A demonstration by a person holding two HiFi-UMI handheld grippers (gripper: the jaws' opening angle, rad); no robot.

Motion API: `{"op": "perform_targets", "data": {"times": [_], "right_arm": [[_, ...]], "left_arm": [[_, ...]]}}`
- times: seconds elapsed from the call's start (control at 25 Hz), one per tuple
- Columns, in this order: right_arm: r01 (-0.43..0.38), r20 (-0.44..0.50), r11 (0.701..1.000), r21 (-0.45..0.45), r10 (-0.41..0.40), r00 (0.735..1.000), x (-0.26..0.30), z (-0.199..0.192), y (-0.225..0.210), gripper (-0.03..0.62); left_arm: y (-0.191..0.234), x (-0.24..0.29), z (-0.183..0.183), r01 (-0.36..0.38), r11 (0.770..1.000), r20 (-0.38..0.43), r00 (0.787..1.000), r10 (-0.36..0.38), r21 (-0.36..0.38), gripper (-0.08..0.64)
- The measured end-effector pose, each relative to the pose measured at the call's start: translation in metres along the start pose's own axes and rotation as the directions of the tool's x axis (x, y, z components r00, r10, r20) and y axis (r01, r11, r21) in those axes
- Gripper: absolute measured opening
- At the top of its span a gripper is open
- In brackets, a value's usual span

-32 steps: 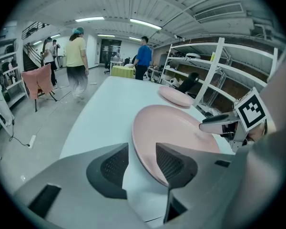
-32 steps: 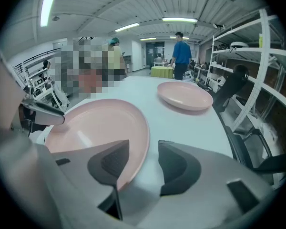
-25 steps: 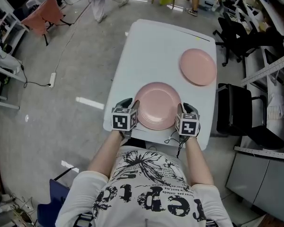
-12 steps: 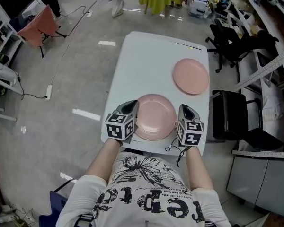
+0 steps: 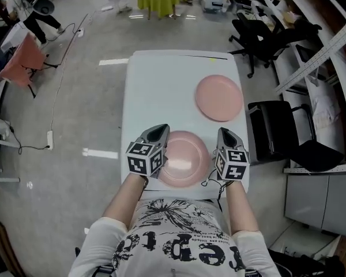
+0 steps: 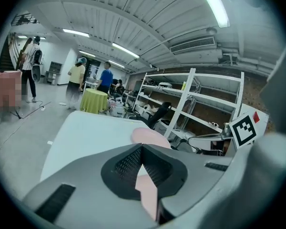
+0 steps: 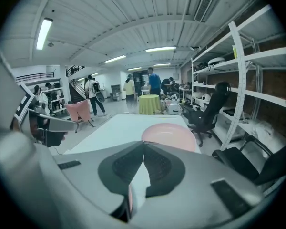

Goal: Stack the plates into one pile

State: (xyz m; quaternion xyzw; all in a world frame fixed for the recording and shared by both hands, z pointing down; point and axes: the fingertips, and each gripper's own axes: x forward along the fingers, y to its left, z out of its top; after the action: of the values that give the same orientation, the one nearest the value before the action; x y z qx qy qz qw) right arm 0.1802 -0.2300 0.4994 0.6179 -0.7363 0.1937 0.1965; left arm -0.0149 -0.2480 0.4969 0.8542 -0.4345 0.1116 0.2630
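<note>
Head view, with 12 o'clock pointing away from you across the white table [image 5: 161, 79]. Two pink plates are in view. The near plate [image 5: 184, 159] sits at the table's 6 o'clock end, directly in front of you; the far plate [image 5: 219, 97] lies flat at about 1 o'clock from it, near the table's right edge and well apart from the near plate. Your left gripper [image 5: 158, 131] meets the near plate's rim at roughly 9 o'clock, and your right gripper [image 5: 225, 134] meets it at roughly 3 o'clock, so the plate spans the gap between them. In the left gripper view the jaws are closed, with a sliver of pink rim pinched between the pads. The right gripper view shows the same: jaws closed on a thin pink edge. Both gripper views look past the jaws to the far plate on the table beyond. Whether the near plate rests on the table or is clear of it cannot be told.
</note>
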Motion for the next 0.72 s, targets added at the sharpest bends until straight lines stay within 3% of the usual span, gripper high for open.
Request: {"op": "perform_targets", "data": {"times": [0.28,0.72], "right_arm": [[-0.01,-0.028,1.0,0.026,0.011,1.0,0.024,0.006,-0.042,0.008],[-0.112,-0.089,0.993,-0.036,0.108,0.99,0.08,0.011,-0.144,0.008]], "left_arm": [[-0.014,0.049,0.012,-0.009,1.0,-0.039,0.999,0.009,-0.009,0.011],[-0.054,0.151,0.011,-0.105,0.992,-0.033,0.994,0.103,-0.064,0.011]]}}
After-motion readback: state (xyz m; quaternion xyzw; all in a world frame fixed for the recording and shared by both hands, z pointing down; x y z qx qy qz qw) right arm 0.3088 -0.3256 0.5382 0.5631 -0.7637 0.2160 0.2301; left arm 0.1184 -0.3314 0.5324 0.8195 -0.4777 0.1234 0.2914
